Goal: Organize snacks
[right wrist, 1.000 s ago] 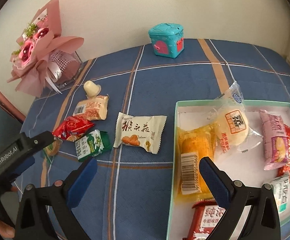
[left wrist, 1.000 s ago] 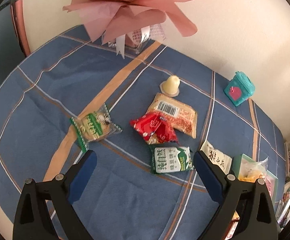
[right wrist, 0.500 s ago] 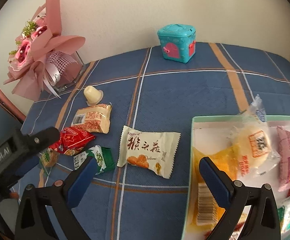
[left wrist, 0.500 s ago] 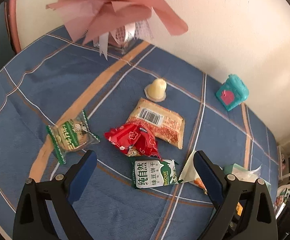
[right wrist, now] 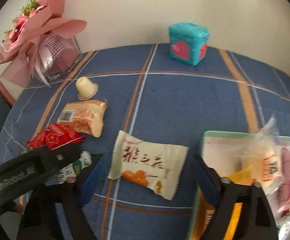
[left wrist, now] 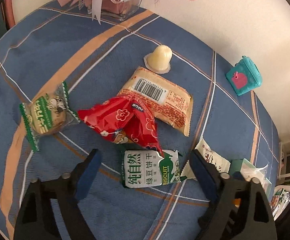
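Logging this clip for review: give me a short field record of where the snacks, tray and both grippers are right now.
surface: blue plaid tablecloth
left gripper: open, jaws just closing, straddling green biscuit pack, not gripping
right gripper: open, jaws just closing, over cream snack packet
loose snacks: red packet, beige barcode packet, jelly cup, green-edged cake
tray: right side, already holds several packets

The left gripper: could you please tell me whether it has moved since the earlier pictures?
Yes. The left gripper has come down and forward toward the green biscuit packet, its fingers closing around it.
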Demonstrator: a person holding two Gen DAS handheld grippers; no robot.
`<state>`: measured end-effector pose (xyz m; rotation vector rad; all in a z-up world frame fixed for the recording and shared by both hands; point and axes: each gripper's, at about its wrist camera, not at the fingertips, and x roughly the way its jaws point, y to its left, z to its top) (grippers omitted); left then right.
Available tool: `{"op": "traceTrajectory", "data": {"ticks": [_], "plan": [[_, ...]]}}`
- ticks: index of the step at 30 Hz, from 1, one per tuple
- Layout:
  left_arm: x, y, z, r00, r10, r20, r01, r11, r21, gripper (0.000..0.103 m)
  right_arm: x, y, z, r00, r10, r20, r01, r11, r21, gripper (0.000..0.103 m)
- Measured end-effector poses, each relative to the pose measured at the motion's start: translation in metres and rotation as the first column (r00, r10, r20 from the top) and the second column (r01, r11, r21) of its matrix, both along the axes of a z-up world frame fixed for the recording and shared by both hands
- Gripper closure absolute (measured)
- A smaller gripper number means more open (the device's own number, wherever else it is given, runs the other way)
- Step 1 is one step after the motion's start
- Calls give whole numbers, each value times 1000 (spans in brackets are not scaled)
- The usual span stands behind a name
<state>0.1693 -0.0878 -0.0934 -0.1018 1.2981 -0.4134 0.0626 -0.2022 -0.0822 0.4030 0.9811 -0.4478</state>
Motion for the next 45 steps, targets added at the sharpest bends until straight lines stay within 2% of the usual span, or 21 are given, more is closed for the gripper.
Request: {"op": "traceTrajectory", "data": {"ticks": [5,8,11,15,21,23,30,36,45], "plan": [[7,-7,-13,999,-5,-34,5,1000,17,17,5,1,-10,999,11,-36,-12,1000,-24,24],[8,-10,-19,999,-10,-46,12,1000,28,24,6,4,-13,998,18,-57,-21,999,-40,26],[7,-15,-20,999,-21,-37,23,999,49,26,7,5,-15,998,19,-62,-21,999,-41,27],[6,-18,-19,999,-23,-36,25,999,38,40,7,7,-16,998,21,-65,-24,999,-42,32],[1,-12,-15,999,-16,-45,17,1000,23,42,4,5,-14,998,17,-58,-19,1000,-22,39],[0,-9,-14,999,-13,-53,14,1000,17,43,4,6,-9,998,23,-54,-24,999,-23,46],[-10,0,-12,997,-7,-80,7,1000,3,43,-5,4,-6,998,4,-64,-2,1000,22,47],[-25,13,-1,998,-3,-57,3,1000,12,43,-21,12,7,998,16,-57,-14,1000,27,47],[-49,46,16,999,6,-54,-7,1000,-14,43,-50,25,25,998,25,-49,-23,999,44,47]]}}
